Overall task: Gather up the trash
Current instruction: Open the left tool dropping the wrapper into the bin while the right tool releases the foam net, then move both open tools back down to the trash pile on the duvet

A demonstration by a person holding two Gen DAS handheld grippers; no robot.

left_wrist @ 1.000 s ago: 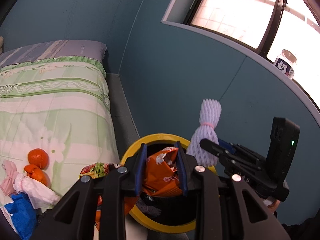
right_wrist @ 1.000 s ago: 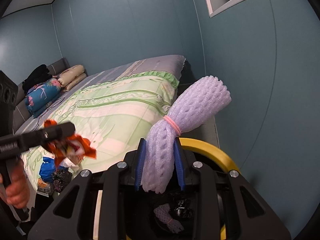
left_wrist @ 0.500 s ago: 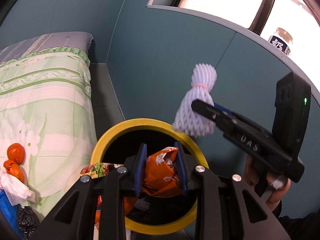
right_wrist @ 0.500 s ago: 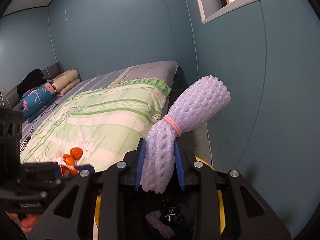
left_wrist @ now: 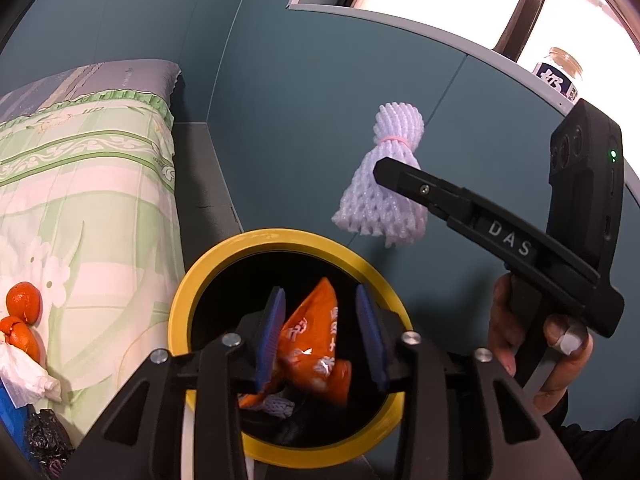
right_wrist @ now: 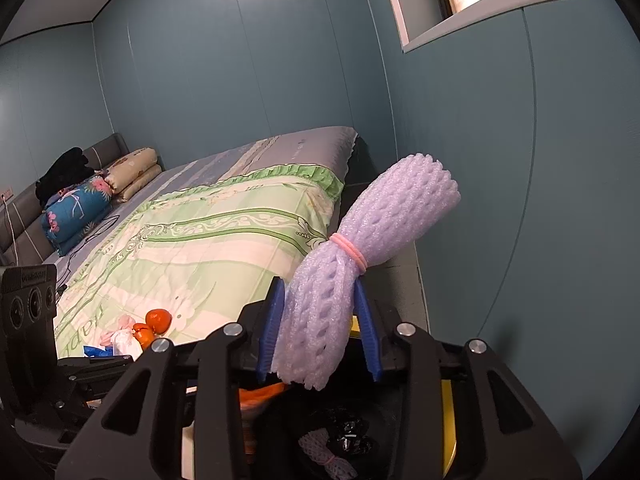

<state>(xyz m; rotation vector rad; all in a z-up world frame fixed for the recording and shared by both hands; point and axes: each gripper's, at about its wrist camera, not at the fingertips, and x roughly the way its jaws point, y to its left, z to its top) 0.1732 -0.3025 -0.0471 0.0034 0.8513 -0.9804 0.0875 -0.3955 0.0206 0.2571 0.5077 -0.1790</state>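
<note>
Over the yellow-rimmed bin point(left_wrist: 188, 300), the left gripper point(left_wrist: 320, 330) jaws gape around a loose orange wrapper point(left_wrist: 316, 340); the right gripper point(right_wrist: 320, 332) jaws pinch a foam net point(right_wrist: 360, 260).

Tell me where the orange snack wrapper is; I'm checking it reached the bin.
In the left wrist view, the orange snack wrapper sits between the left gripper's opened jaws, over the mouth of the yellow-rimmed bin, not yet at its bottom.
</note>
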